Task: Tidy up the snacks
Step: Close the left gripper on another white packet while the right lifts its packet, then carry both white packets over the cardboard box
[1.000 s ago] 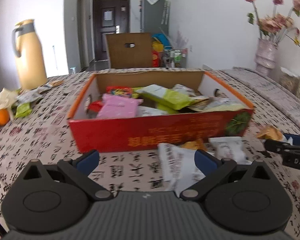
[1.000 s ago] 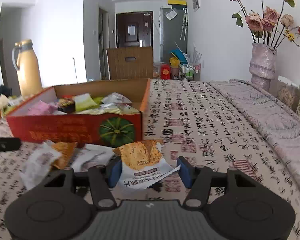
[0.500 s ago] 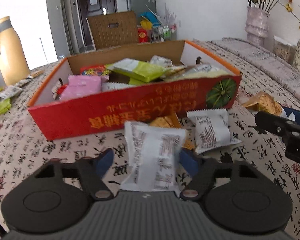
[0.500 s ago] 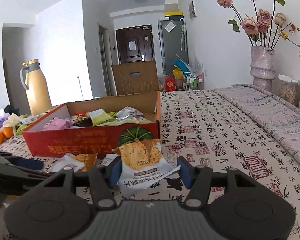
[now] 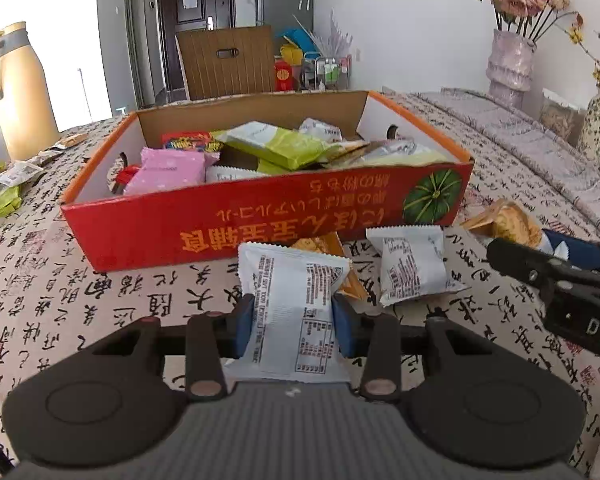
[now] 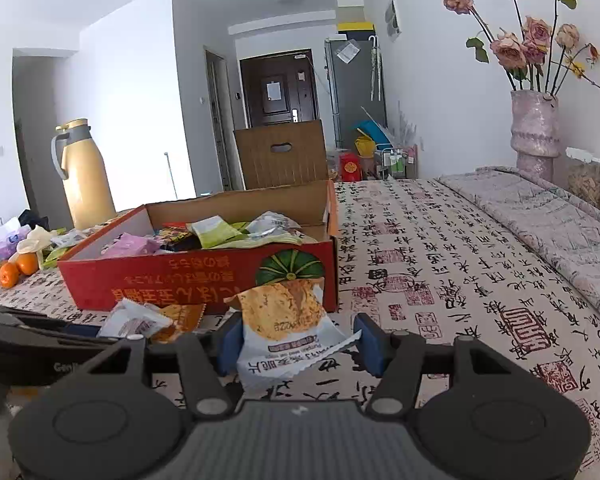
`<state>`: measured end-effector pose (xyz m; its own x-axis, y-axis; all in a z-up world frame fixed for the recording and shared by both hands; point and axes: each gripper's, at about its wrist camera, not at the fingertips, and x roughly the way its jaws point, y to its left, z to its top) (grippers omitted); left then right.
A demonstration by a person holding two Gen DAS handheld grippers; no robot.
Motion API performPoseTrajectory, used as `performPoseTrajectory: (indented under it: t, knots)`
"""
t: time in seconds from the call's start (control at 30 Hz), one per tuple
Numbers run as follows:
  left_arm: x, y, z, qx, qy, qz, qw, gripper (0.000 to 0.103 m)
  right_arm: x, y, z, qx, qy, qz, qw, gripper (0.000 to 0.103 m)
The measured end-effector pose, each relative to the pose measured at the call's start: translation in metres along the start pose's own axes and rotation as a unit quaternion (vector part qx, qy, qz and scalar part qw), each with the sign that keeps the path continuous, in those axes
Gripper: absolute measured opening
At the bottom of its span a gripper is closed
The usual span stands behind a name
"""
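Note:
A red cardboard box [image 5: 260, 224] full of snack packets stands on the patterned tablecloth. Just in front of it my left gripper [image 5: 294, 326] is shut on a white snack packet [image 5: 292, 280], both blue pads pressing its sides. Another white packet [image 5: 412, 268] and an orange one [image 5: 320, 244] lie beside it against the box. My right gripper [image 6: 298, 344] is shut on an orange-and-white cracker packet [image 6: 284, 308], held up off the cloth near the box's [image 6: 180, 276] right front corner. One of its fingers [image 5: 540, 272] shows at the right of the left wrist view.
A yellow thermos [image 6: 86, 176], oranges [image 6: 18, 268] and loose wrappers [image 5: 8, 188] sit left of the box. A vase of flowers [image 6: 534, 128] stands at the far right. A wooden chair back [image 5: 224, 64] rises behind the table. Bare tablecloth [image 6: 460, 272] stretches to the right of the box.
My left gripper moved forward over the white packet and its jaws went from wide open to shut on it. The right gripper kept its packet and tilted upward slightly.

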<state>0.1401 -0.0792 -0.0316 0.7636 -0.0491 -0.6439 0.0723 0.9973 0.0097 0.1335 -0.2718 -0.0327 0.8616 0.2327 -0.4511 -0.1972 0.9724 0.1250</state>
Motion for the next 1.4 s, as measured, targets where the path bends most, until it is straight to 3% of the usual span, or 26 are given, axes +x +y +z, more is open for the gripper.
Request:
performPoseTrajectory:
  t: [0.73, 1.1, 1.4]
  knots:
    - [-0.039, 0.028, 0.053, -0.033, -0.109, 0.015, 0.9934, 0.041, 0.010, 0.041, 0.051, -0.031, -0.052, 0.018, 0.998, 0.058]
    - [-0.027, 0.044, 0.094, -0.036, -0.144, 0.030, 0.9885, 0.041, 0.044, 0.056, 0.087, -0.048, -0.071, 0.013, 0.996, 0.058]
    - [0.003, 0.058, 0.117, -0.059, -0.145, 0.042, 0.9867, 0.041, 0.079, 0.060, 0.103, -0.050, -0.069, 0.003, 0.996, 0.058]
